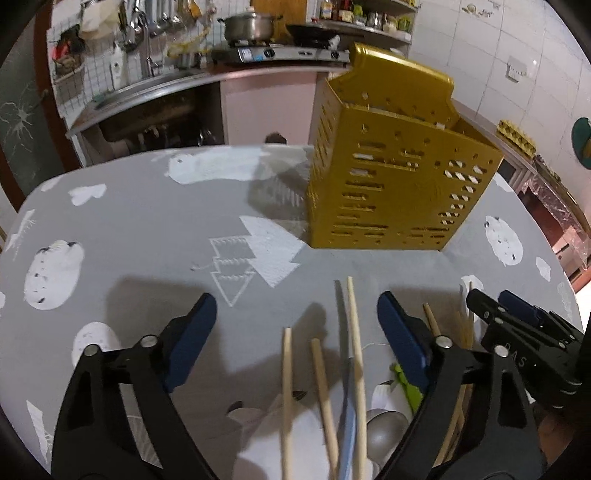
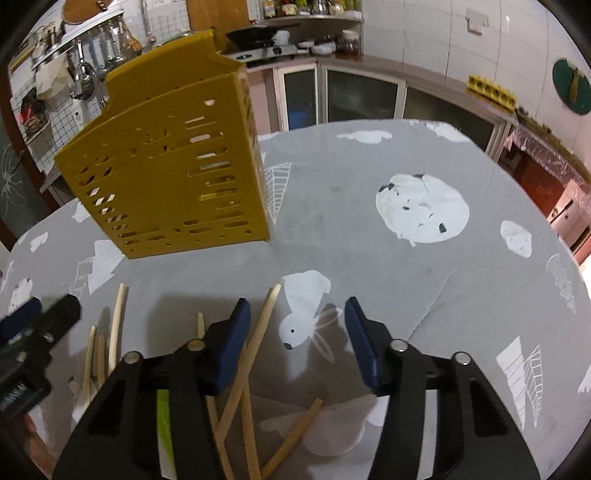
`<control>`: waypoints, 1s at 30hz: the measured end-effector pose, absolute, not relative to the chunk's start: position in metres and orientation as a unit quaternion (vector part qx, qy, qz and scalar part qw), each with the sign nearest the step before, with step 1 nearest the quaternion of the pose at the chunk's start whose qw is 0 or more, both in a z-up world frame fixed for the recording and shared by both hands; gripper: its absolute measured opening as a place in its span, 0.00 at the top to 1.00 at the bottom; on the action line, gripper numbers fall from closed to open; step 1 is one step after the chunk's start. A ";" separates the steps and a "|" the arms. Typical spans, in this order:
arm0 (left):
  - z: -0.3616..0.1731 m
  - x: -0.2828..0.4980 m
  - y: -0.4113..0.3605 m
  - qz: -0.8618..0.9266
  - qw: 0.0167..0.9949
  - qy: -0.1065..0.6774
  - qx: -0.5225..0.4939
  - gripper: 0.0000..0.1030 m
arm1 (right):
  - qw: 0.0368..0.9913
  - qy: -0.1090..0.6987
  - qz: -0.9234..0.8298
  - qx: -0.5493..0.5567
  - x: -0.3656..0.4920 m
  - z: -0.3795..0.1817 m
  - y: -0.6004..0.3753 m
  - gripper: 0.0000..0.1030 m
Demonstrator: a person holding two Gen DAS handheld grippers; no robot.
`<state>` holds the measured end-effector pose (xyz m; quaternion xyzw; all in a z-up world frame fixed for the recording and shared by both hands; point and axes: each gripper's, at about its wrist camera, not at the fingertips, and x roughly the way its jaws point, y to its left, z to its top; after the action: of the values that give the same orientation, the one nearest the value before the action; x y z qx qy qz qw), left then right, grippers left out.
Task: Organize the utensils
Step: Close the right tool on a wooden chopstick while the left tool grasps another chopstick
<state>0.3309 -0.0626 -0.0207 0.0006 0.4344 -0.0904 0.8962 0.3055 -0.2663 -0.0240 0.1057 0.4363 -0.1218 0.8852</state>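
Observation:
A gold perforated utensil holder [image 1: 399, 166] [image 2: 166, 173] stands upright on the grey printed tablecloth [image 1: 147, 229]. Several wooden chopsticks [image 1: 354, 332] lie loose on the cloth in front of it, along with a blue-handled utensil [image 1: 347, 413], a metal spoon [image 1: 384, 432] and a green piece [image 1: 406, 384]. My left gripper [image 1: 297, 306] hangs open over the chopsticks, which lie between and below its fingers without touching the pads. My right gripper [image 2: 297, 308] is open too, over a white rabbit print; one chopstick [image 2: 260, 332] runs under its left finger. Each gripper shows at the other view's edge [image 1: 493, 301] [image 2: 46, 308].
Behind the table runs a kitchen counter with a sink, a gas stove [image 1: 280, 53], a steel pot [image 1: 249, 26] and a shelf of jars. An egg tray [image 2: 491, 92] sits on the counter at the right. Further chopsticks [image 2: 116, 325] lie left of my right gripper.

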 end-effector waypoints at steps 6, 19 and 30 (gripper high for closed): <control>-0.031 0.338 -0.063 -0.088 0.887 0.453 -0.009 0.20 | 0.872 0.456 -0.118 0.132 0.313 -0.031 -0.270 0.66; -0.031 0.342 -0.078 -0.106 0.877 0.469 -0.003 0.30 | 0.873 0.452 -0.107 0.151 0.316 -0.030 -0.292 0.95; -0.054 0.358 -0.095 -0.098 0.860 0.500 0.017 0.58 | 0.881 0.444 -0.092 0.137 0.313 -0.029 -0.297 0.95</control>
<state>0.3575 -0.0947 -0.0537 0.0169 0.5003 -0.0984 0.8601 0.3127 -0.2969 -0.0291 0.1368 0.4441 -0.0919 0.8807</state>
